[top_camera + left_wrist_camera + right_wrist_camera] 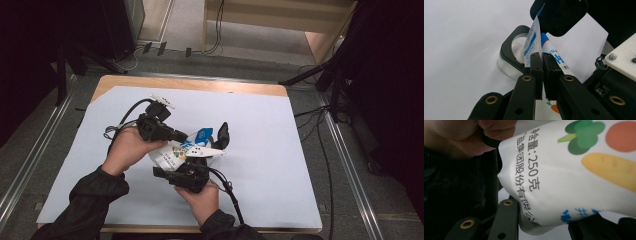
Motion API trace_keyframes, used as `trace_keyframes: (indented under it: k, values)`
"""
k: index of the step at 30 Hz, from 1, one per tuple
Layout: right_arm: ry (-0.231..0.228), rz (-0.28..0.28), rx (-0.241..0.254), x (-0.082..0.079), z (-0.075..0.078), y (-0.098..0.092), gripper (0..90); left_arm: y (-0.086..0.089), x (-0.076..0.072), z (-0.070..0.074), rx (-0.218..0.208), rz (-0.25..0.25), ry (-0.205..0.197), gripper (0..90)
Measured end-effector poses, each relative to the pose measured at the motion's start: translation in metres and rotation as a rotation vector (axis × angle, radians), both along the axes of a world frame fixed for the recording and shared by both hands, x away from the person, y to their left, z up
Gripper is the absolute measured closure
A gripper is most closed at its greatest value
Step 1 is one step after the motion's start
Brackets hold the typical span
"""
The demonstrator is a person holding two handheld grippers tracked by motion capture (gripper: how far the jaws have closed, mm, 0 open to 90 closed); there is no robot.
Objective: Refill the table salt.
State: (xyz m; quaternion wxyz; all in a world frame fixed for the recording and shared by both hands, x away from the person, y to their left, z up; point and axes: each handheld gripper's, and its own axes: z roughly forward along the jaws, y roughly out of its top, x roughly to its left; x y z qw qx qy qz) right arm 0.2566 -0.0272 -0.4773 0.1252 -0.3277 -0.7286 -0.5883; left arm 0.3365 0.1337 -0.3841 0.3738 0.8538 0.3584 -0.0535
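White table [280,165]: pouch [170,156] pinched between both claws.

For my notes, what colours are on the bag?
White bag with blue print and vegetable pictures; clearest in the right gripper view.

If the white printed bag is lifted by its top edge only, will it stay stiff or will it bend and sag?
The white printed bag probably sags: its film bulges and creases between the right gripper jaws. The glossy film may be slippery, so the left gripper, shut on the thin top edge, could slip. Its contents likely shift.
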Motion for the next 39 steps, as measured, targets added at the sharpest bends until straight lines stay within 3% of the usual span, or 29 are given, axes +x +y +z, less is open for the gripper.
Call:
trace_keyframes:
  k: [14, 24, 31, 39]
  values:
    - [-0.020, -0.003, -0.039, 0.0009, -0.0018, 0.0026, 70.4, 0.0002, 0.0007, -0.0035, 0.003, 0.008, 0.003, 88.1]
    - [-0.020, -0.005, -0.044, 0.0026, -0.0010, 0.0031, 69.4, -0.0006, -0.0004, -0.0025, 0.002, 0.012, -0.019, 87.5]
    - [-0.008, -0.019, -0.051, 0.0035, -0.0006, 0.0050, 69.9, -0.0005, -0.0006, -0.0023, 0.005, 0.013, -0.034, 87.5]
    - [0.001, -0.023, -0.051, 0.0040, 0.0004, 0.0049, 70.0, -0.0008, 0.0008, -0.0020, -0.001, 0.012, -0.024, 87.7]
